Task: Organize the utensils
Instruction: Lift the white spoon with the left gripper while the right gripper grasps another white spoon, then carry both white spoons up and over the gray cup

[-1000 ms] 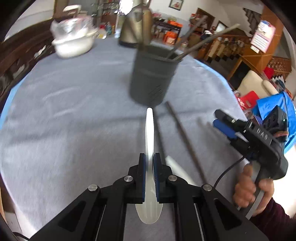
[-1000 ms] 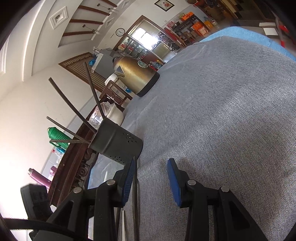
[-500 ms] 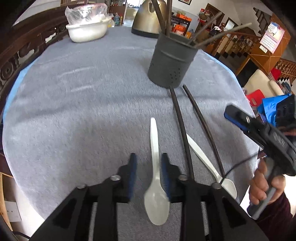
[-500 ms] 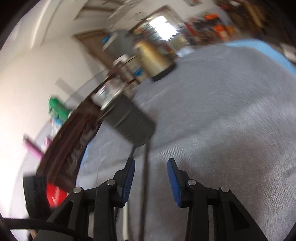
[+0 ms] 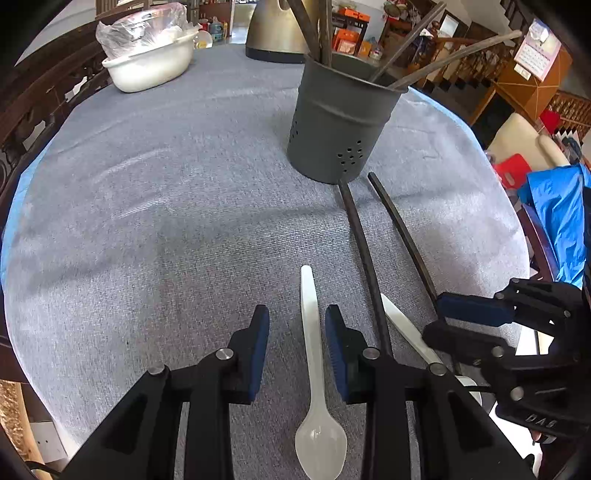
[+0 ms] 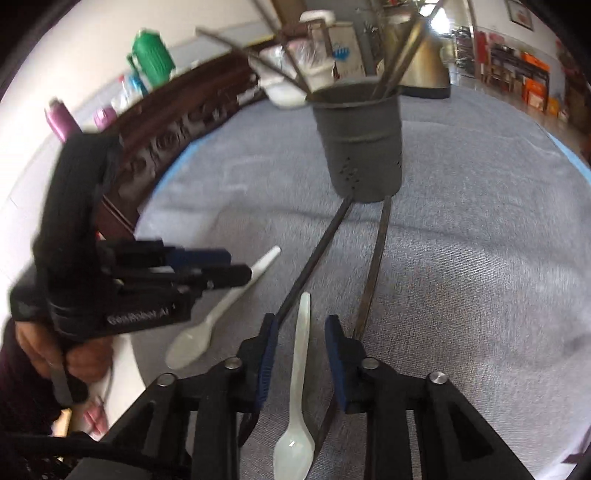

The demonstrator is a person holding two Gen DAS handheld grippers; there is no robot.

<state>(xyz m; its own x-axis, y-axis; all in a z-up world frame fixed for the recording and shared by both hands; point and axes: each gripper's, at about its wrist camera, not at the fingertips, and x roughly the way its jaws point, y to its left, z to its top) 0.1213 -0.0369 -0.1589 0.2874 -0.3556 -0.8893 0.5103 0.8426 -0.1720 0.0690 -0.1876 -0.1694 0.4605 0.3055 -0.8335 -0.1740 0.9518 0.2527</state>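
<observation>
Fingers on both grippers are spread apart and neither one has hold of anything. On the left gripper [image 5: 297, 347] the blue pads sit either side of a white plastic spoon [image 5: 314, 373] lying flat on the grey tabletop [image 5: 166, 221], bowl toward the camera, handle pointing at the holder, with a gap on both sides so no contact that I can see. Same deal from the right wrist view: the right gripper [image 6: 300, 354] straddles a second white spoon [image 6: 298, 387] without pinching it, and the first spoon shows off to the left next to the other gripper. Two dark chopsticks [image 5: 364, 258] lie on the cloth, their far ends right up by the base of the grey perforated utensil holder [image 5: 341, 122], which stands upright and has several more chopsticks sticking out at angles. Second spoon's handle pokes out from under one of the chopsticks in the left view. Further back there's a white bowl [image 5: 147, 70] with plastic wrap and a brass-coloured kettle [image 5: 277, 29].
</observation>
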